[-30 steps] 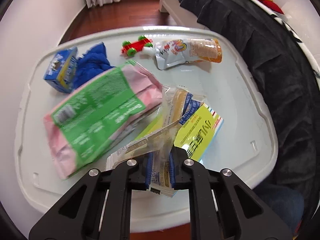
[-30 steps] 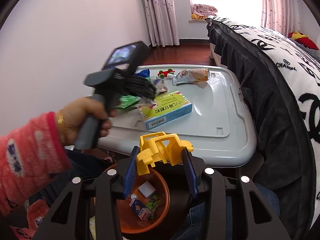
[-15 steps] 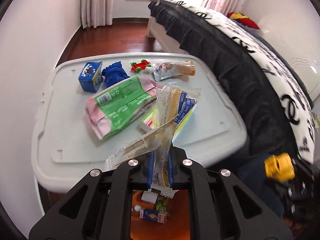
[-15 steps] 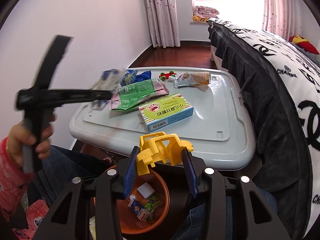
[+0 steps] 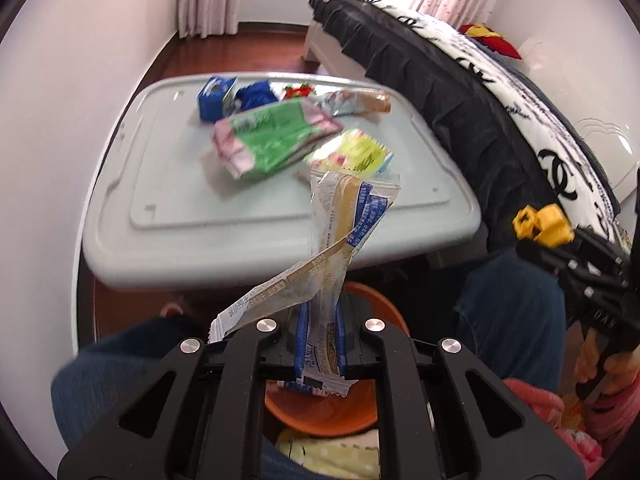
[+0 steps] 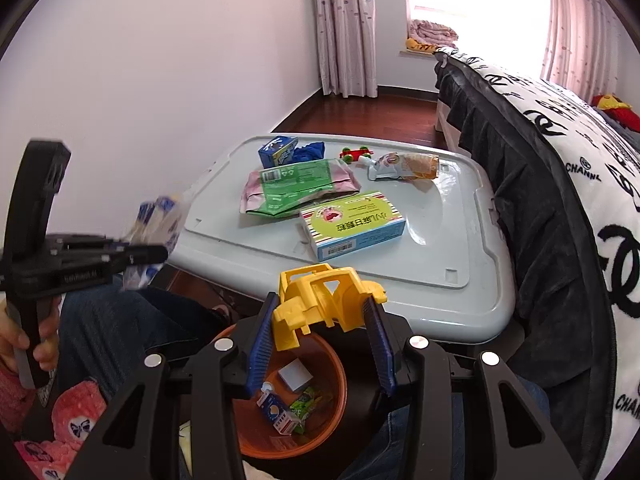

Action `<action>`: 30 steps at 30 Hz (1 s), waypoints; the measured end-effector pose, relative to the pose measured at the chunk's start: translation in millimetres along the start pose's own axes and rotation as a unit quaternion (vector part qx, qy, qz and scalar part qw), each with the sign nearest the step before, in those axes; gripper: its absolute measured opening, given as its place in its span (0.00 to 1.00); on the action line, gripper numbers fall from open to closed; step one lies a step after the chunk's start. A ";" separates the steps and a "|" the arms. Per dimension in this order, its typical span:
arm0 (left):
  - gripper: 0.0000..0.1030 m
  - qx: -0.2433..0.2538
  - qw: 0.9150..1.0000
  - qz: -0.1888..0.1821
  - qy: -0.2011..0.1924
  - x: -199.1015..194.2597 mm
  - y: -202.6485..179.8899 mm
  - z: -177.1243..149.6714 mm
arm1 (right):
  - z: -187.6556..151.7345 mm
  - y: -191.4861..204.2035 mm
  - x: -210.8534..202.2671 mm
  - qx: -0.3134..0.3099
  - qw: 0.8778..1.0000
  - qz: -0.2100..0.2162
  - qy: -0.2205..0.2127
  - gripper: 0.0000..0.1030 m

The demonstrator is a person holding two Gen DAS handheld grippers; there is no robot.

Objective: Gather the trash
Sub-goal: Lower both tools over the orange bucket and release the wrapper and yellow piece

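Beside the bed sits a grey tub lid [image 6: 460, 236]. Left gripper [image 5: 320, 340] pinches crinkly snack wrappers [image 5: 340, 232] above the orange bin [image 5: 320, 416]. Right gripper [image 6: 320, 344] squeezes a yellow toy piece [image 6: 320, 300] over that bin [image 6: 328, 412].

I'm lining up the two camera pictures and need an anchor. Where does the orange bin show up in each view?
Left wrist view: the orange bin sits at bottom centre, mostly hidden behind the left gripper and its snack wrapper.
Right wrist view: bottom centre, below the right gripper holding a yellow toy.
Shared landmark: the green and yellow box on the grey lid.
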State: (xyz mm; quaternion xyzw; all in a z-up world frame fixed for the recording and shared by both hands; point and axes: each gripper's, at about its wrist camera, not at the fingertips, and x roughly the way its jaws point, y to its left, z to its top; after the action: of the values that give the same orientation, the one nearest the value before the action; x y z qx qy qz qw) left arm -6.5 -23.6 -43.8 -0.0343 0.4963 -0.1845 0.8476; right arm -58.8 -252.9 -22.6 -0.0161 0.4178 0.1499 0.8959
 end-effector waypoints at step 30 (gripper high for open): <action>0.10 -0.059 0.965 0.042 0.250 124.6 1.3 -92.2 | -74.5 13.3 111.7 0.049 0.976 0.055 0.205 0.42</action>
State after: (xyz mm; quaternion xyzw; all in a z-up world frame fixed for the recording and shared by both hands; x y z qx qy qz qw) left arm -30.2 -54.1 -193.9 -0.0156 0.7035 -0.1218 0.7000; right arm -50.3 -223.1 -154.0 0.0203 0.5996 0.1716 0.7814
